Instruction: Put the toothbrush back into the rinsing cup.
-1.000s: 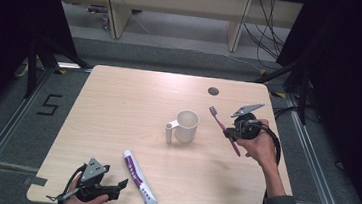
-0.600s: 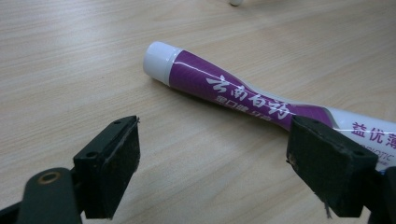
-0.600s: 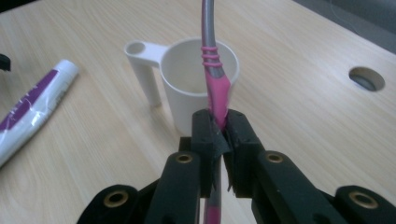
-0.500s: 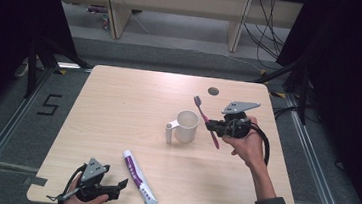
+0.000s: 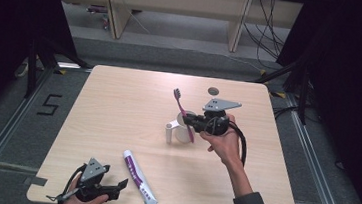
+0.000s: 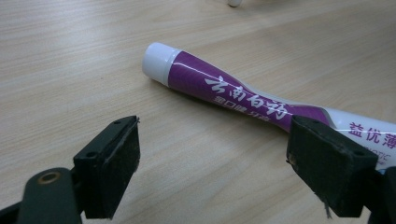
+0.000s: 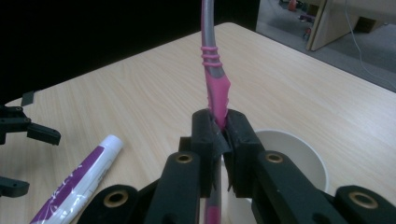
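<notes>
One toothbrush (image 5: 182, 113), pink, clamped upright in right gripper (image 5: 193, 123) (handle end directly over white mug (image 5: 182, 131), table centre); left gripper (image 5: 119, 185) spread wide, idle near toothpaste tube (image 5: 139, 178), near-left.

High view overhead; gripper views close; share toothpaste tube (image 6: 243, 100).

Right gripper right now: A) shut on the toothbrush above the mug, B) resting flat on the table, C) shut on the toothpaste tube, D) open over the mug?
A: the right gripper has its jaws clamped on the pink toothbrush handle, with the white mug just beneath.
</notes>
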The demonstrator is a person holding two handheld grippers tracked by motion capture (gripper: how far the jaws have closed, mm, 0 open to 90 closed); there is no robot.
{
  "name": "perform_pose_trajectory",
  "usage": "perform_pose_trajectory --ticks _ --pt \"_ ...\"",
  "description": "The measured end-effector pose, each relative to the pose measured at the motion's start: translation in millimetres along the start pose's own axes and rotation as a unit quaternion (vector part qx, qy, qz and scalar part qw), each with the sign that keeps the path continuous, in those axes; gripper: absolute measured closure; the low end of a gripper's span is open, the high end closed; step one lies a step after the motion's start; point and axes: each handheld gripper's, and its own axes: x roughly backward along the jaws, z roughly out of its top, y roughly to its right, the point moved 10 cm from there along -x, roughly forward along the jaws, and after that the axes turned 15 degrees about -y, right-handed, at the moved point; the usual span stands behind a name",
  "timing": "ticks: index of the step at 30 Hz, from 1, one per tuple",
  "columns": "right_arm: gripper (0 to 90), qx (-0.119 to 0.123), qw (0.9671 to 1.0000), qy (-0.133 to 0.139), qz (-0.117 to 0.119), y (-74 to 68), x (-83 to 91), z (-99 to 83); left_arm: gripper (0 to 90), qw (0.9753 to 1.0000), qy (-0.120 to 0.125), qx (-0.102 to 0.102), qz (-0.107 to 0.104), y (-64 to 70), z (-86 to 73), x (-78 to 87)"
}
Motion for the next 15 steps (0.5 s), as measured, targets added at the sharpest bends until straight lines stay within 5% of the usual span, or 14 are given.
perform_pose_trajectory --ticks 15 --pt "83.7 -0.01 0.9991 0.04 0.012 -7.3 -12.3 20.7 17.2 1.0 0.0 -0.003 -0.002 0.5 -0.2 -0.1"
